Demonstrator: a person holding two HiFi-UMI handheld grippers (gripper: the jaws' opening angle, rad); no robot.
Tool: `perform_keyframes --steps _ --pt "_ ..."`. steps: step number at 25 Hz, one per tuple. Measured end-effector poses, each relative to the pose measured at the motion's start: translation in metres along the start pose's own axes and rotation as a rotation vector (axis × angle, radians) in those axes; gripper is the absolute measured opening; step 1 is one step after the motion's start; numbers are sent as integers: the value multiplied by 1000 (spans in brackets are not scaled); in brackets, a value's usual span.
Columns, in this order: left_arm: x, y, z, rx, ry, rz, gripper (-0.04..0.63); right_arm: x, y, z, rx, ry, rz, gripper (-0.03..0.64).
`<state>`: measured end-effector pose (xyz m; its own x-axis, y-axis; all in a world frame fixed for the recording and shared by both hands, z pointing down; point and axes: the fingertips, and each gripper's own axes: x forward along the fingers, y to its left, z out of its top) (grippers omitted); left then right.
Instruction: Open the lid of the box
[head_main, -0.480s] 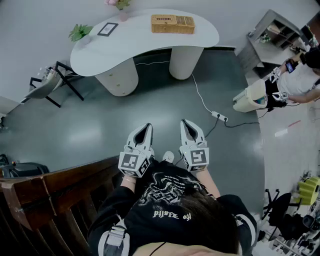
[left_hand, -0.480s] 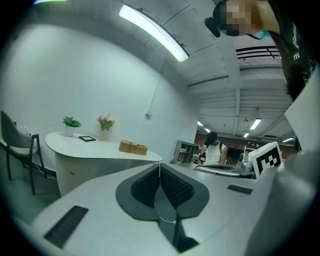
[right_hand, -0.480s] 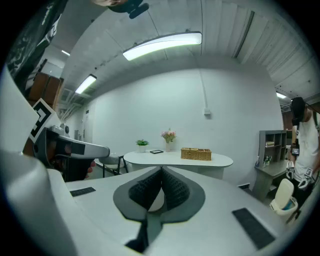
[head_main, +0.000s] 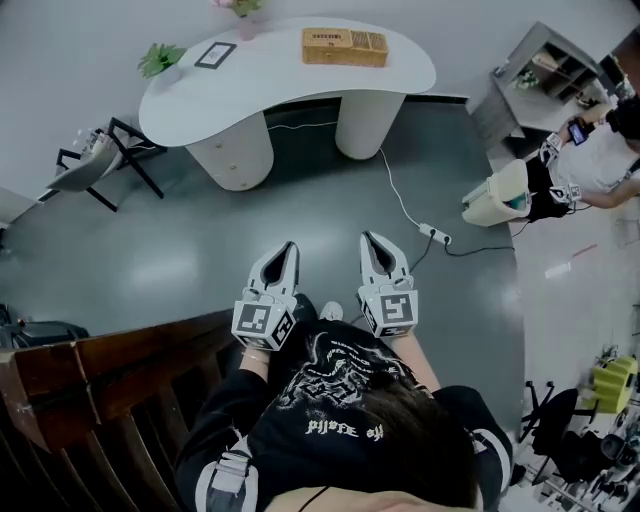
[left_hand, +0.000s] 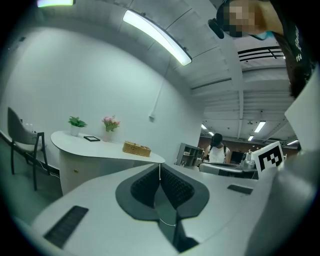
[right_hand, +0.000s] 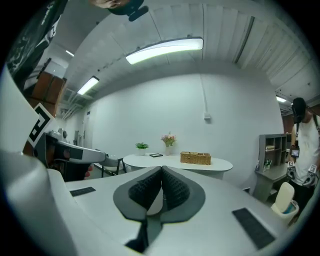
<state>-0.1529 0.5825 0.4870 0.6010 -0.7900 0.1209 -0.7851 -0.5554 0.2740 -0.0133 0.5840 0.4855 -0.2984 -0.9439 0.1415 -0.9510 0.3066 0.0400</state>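
— Little differs from half a second ago: the left claw (head_main: 284, 252) and right claw (head_main: 372, 245) stay by the person's chest, the left nudged slightly outward.
— Both are closed on nothing, pads meeting. The wicker box (head_main: 345, 47) sits on the white table (head_main: 290, 85), well apart from them.
— Only the head view shows the power strip (head_main: 437, 236); only the gripper views show the ceiling lights (right_hand: 165, 50).

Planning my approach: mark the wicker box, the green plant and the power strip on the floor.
wicker box (head_main: 345, 47): head view, middle of its lid.
green plant (head_main: 160, 60): head view, its leaves.
power strip (head_main: 437, 236): head view, middle of its body.
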Motion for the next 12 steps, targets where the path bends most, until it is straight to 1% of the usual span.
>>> perform_keyframes --steps 5,8,12 --pt "5 16 -4 -18 6 6 26 13 1 -2 16 5 17 25" --pt "21 32 -1 -13 6 -2 26 30 -1 -5 57 21 30 26" --pt "54 59 9 -9 24 -44 26 61 -11 -4 70 46 -8 26"
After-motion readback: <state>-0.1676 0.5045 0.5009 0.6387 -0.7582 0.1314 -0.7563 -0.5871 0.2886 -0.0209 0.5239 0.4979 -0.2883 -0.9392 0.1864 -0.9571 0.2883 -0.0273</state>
